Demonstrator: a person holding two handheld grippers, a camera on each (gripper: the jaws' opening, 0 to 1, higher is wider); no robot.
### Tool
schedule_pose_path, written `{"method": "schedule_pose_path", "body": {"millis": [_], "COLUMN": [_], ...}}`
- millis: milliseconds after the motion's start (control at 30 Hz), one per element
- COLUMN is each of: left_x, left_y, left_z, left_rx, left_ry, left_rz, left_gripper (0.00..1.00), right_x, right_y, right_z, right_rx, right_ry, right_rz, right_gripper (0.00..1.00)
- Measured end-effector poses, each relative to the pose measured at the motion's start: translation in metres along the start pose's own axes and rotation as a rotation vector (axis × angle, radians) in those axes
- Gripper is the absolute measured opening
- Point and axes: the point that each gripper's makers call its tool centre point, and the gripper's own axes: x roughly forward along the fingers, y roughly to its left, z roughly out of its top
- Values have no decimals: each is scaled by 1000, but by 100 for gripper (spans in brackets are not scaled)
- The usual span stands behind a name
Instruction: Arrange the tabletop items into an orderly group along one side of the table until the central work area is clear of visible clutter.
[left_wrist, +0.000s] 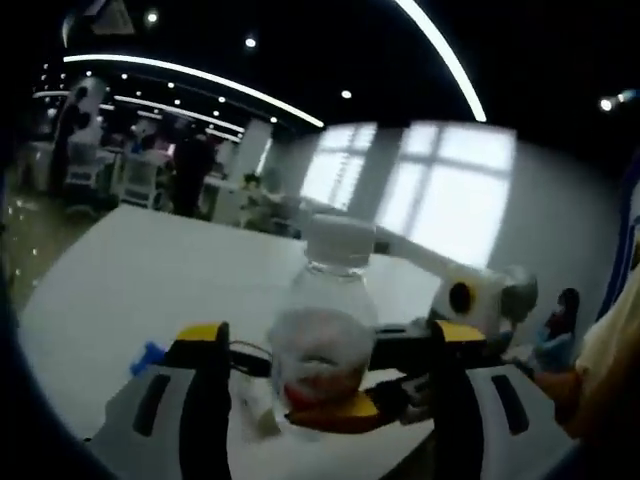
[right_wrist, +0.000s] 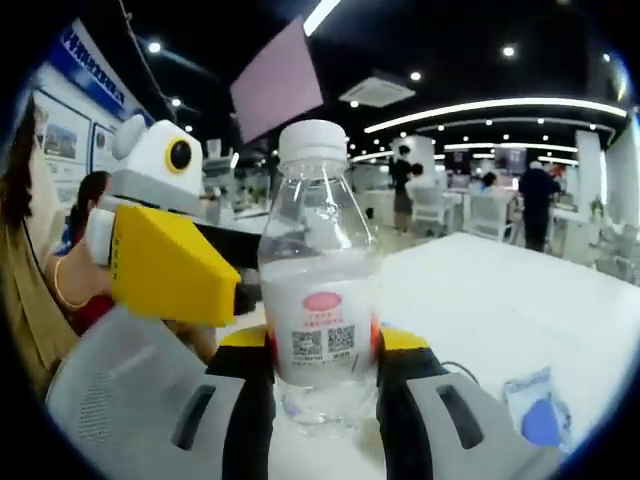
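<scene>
Spanning both views, white table (right_wrist: 520, 290), its middle largely bare. Water bottle (right_wrist: 318, 290), upright, clamped between the right gripper (right_wrist: 322, 365) jaws, apparently for carrying aside. Left gripper (left_wrist: 325, 345), jaws spread beside the bottle, holding nothing. Small blue packet (right_wrist: 535, 405), lying apart.

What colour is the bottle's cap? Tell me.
White; the bottle's cap shows best in the right gripper view.

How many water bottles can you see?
1. The water bottle stands upright on the white table, squeezed between the right tongs. The left gripper view sees it too. More could be hidden.
</scene>
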Motion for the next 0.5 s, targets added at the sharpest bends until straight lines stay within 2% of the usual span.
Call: {"method": "schedule_pose_path", "body": {"millis": [200,500], "left_x": [-2,3], "left_y": [7,4], "left_z": [2,-8], "left_rx": [26,39], "left_ry": [-22,18], "left_rz": [89,87], "left_gripper": [69,48], "right_x": [0,0], "right_y": [-1,-2], "right_z": [5,3], "right_rx": [16,10], "right_ry": [-26,-13], "right_rz": [-19,-33], "right_gripper": [38,38]}}
